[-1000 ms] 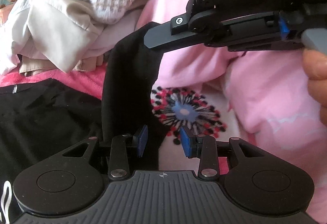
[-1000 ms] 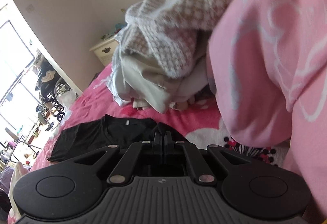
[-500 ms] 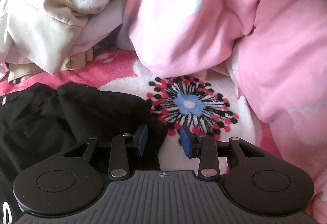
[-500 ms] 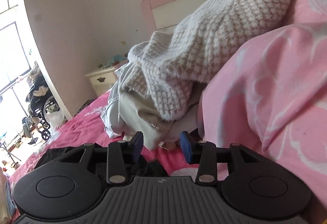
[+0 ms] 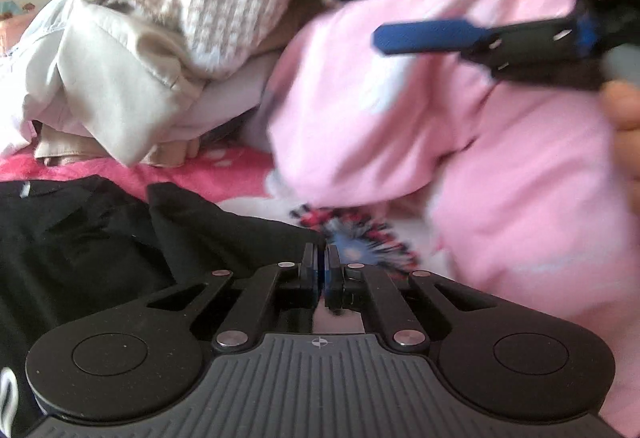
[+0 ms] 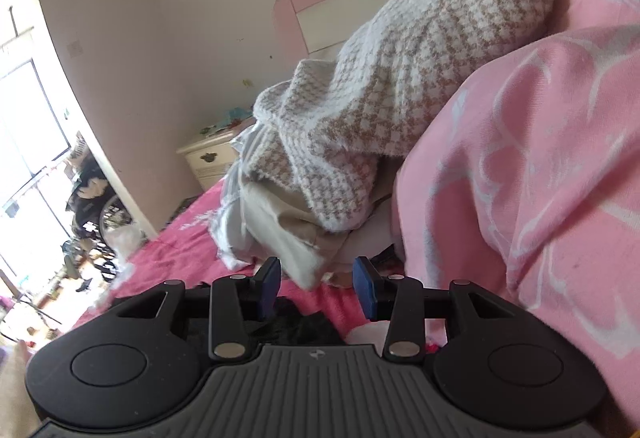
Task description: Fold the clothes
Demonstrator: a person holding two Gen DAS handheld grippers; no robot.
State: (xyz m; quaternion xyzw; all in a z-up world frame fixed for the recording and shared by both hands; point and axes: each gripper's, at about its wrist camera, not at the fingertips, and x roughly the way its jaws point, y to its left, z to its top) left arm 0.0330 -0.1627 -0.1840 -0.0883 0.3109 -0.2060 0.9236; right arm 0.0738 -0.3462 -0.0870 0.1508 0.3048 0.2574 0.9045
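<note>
right gripper (image 6: pixel 316 288) gapes empty before houndstooth knit (image 6: pixel 400 110) and pink blanket (image 6: pixel 540 158)

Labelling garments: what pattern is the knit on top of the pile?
Knit: white-and-tan houndstooth check, clearest in the right wrist view.

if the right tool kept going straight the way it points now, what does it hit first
Most likely the cream cloth corner hanging from the clothes pile under the beige-and-white houndstooth knit. It sits between the open pads of the right tool, though depth is hard to judge.
</note>
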